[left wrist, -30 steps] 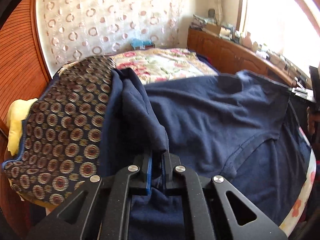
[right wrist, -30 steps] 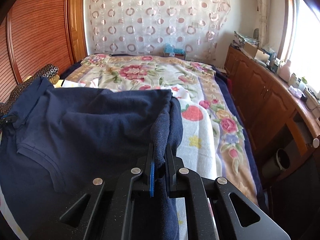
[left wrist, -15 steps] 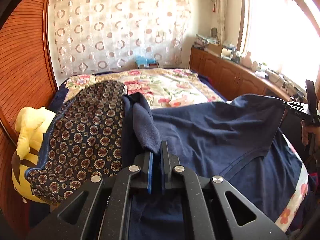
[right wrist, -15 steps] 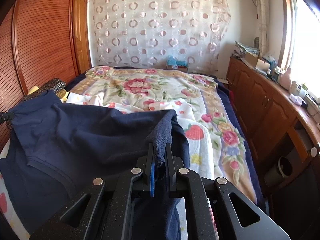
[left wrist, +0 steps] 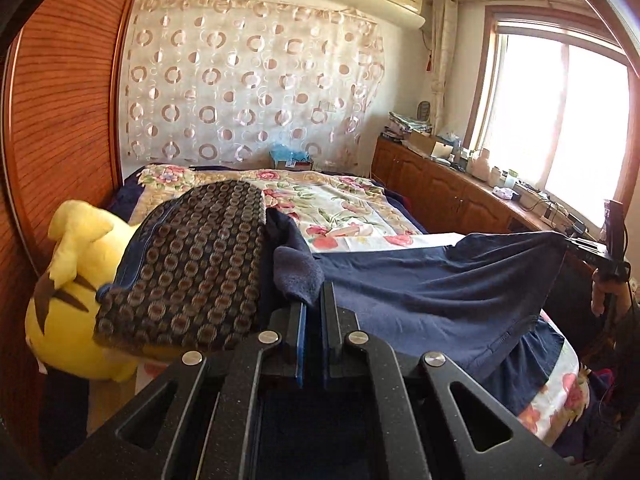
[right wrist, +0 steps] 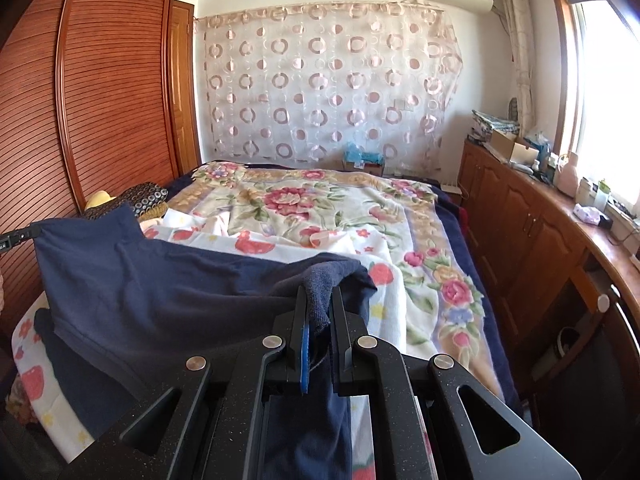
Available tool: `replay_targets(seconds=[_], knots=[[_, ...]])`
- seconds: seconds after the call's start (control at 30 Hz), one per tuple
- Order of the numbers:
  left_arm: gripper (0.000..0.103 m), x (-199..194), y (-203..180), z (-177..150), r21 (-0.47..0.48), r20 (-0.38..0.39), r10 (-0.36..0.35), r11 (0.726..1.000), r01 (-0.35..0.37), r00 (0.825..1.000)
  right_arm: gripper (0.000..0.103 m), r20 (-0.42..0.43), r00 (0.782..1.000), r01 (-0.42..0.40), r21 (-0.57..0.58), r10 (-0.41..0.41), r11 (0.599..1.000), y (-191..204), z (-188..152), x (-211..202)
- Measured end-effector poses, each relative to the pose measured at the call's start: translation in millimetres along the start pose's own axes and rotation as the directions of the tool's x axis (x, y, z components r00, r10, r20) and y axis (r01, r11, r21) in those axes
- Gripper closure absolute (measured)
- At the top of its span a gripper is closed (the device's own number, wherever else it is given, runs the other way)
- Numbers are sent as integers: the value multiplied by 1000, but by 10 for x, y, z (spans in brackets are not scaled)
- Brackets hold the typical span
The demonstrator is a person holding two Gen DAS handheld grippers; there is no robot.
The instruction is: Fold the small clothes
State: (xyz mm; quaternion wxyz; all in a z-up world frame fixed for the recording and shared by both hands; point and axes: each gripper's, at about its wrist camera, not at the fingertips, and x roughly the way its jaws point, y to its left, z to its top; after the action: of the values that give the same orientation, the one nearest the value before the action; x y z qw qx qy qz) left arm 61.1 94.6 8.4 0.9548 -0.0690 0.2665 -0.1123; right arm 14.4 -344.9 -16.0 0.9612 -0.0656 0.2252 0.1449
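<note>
Mid-fold: left claw (left wrist: 313, 320) and right claw (right wrist: 320, 314) each clenched on a shirt (left wrist: 432, 284) corner, lifted over bed (right wrist: 400, 216). Next: lay it flat, aligned.

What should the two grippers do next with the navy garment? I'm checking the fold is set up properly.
Probably carry the held edge forward and lower it onto the half still lying on the bed. The left gripper and right gripper each pinch a corner of the navy garment, which hangs stretched between them above the floral bedspread, its lower half still resting there.
</note>
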Motion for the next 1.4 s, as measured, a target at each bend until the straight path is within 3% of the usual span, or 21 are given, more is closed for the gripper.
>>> replay_targets(seconds=[0.23,0.43,0.6,0.87,1.1,1.17,1.23,1.37,1.4], knots=[[97,-117,99,-121,-2,-13,30,1000,-30,999,96,-11,1000,-18,14,18,1000,43,-267,-305],[97,-214,90,-126,8,4,37,999,-37,999,96,-1,1000,-19,17,19,1000,60,-206,-488],[97,-331,109,-368,16,-31,52,999,-51,998,96,-16,1000,-6,25,7,1000,119,-289,-559],[96,-177,177,-784,7,-142,102,995,-102,985,96,-147,989,7,83,6,997,125,-732,-300],[96,-119,158,-943,8,-182,123,992,-124,975,96,-215,976,30,83,-11,996,142,-773,-19],[90,-118,153,-943,9,-185,130,991,-131,974,96,-222,975,34,84,-15,996,108,-740,0],[76,-141,162,-923,9,-179,138,990,-139,974,89,-227,974,37,85,-17,996,102,-688,11],[55,-158,209,-899,-7,-181,119,992,-123,976,88,-214,976,65,73,-48,995,128,-678,-41],[42,-151,211,-900,-4,-185,124,992,-127,975,85,-209,977,64,73,-47,995,140,-672,-51]])
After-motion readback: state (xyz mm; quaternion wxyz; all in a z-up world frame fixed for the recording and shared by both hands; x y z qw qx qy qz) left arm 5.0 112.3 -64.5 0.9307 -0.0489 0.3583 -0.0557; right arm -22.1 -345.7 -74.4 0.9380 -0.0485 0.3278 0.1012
